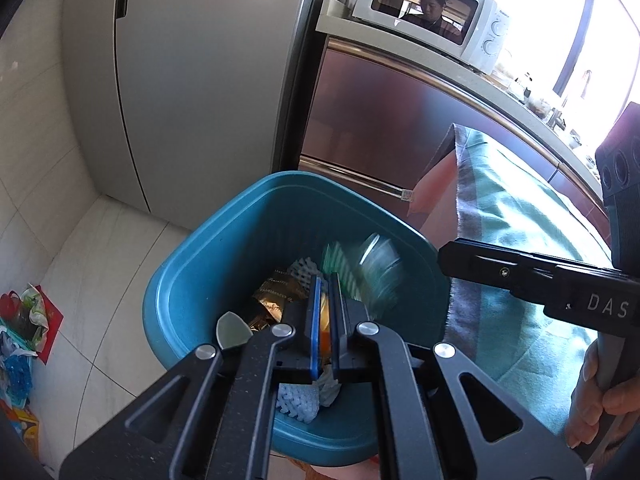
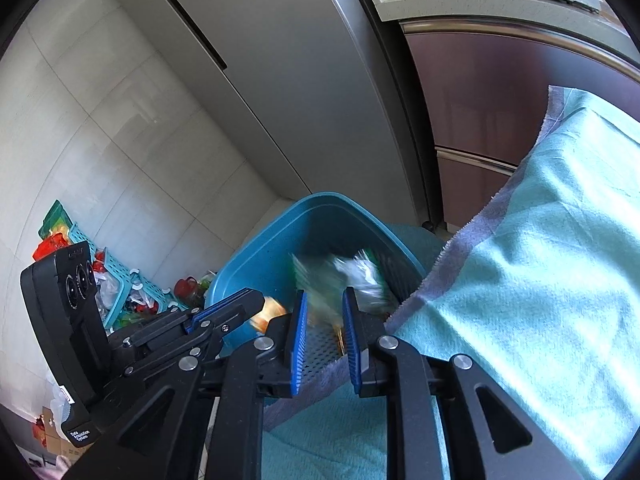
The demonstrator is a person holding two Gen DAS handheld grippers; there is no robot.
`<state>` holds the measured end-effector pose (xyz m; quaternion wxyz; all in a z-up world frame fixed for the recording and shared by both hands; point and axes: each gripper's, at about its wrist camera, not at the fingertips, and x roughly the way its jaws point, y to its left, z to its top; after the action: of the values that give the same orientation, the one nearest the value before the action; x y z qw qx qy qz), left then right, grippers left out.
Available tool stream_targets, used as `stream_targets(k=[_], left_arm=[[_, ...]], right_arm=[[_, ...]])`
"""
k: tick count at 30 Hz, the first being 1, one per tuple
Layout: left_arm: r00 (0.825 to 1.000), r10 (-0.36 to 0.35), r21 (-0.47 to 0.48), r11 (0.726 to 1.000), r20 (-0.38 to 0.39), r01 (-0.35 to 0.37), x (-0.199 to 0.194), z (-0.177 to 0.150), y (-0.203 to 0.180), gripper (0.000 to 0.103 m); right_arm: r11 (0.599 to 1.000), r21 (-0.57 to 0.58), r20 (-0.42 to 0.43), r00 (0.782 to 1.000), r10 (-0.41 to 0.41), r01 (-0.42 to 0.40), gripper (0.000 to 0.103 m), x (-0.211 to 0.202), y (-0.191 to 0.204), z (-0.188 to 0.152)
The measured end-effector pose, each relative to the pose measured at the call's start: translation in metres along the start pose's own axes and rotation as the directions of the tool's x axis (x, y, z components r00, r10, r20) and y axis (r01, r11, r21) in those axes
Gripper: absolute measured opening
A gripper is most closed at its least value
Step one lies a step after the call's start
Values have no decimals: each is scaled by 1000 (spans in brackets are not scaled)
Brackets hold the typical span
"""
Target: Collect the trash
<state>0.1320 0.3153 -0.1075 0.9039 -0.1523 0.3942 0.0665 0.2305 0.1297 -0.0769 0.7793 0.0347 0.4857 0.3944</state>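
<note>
Your left gripper [image 1: 325,280] is closed, empty, over the blue bin [image 1: 208,248]; right gripper [image 2: 325,300] is parted, empty; the green wrapper [image 2: 340,276] is blurred mid-air, cloth [image 2: 540,240] crowding the rim.

The right gripper [image 1: 444,258] has the white letters "DAS" on its black side. The left gripper [image 2: 262,304] has a small white label that says "Data Acquisition System". A dark wrapper [image 1: 280,284] in the bin [image 1: 192,264] has gold words too small to read.

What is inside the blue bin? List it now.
In the blue bin: a gold wrapper, white foam netting and a blurred green-and-white packet. The left gripper covers the middle, so the rest is hidden.
</note>
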Motion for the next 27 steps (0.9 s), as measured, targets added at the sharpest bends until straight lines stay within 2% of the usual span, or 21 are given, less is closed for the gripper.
stream_targets(k=[4,9,12,14,15,16,18,24,25,27], left_arm=[[1000,-4,-11,1000,-4,4,3,0,2,7],[1000,-22,-31,999,-9,22,6,-1,4,24],[1000,-29,-40,999,-1,29,4,-3,4,35],[1000,-22,-37,999,9,22,1,-4,4,46],[1000,-17,-39,999,15,18,-1,-5,4,56],[1000,-13,-41,999,24,14,-4,-5,5,62],[999,-8,-43,999,41,9,-12,-6,5,71],[995,12,-20,1000,101,-10,-35,-10,1,87],[994,14,-14,1000,112,-12,-40,-11,-2,93],[990,17,-5,1000,141,-16,-49,-13,-6,95]], right_arm=[[1000,1,-5,1000,-2,2,17,4,4,-2],[1000,8,4,1000,-1,0,21,2,3,-4],[1000,13,14,1000,0,0,29,-2,-2,-7],[1000,18,27,1000,3,-4,37,-6,-5,-8],[1000,18,35,999,1,-2,41,-8,-6,-9],[1000,15,47,999,3,-4,48,-12,-6,-11],[1000,13,64,998,1,-2,53,-18,-7,-13],[1000,0,112,994,4,-5,64,-39,-8,-23],[1000,-7,119,993,1,0,66,-43,-7,-26],[1000,-24,135,991,-9,12,70,-50,-5,-31]])
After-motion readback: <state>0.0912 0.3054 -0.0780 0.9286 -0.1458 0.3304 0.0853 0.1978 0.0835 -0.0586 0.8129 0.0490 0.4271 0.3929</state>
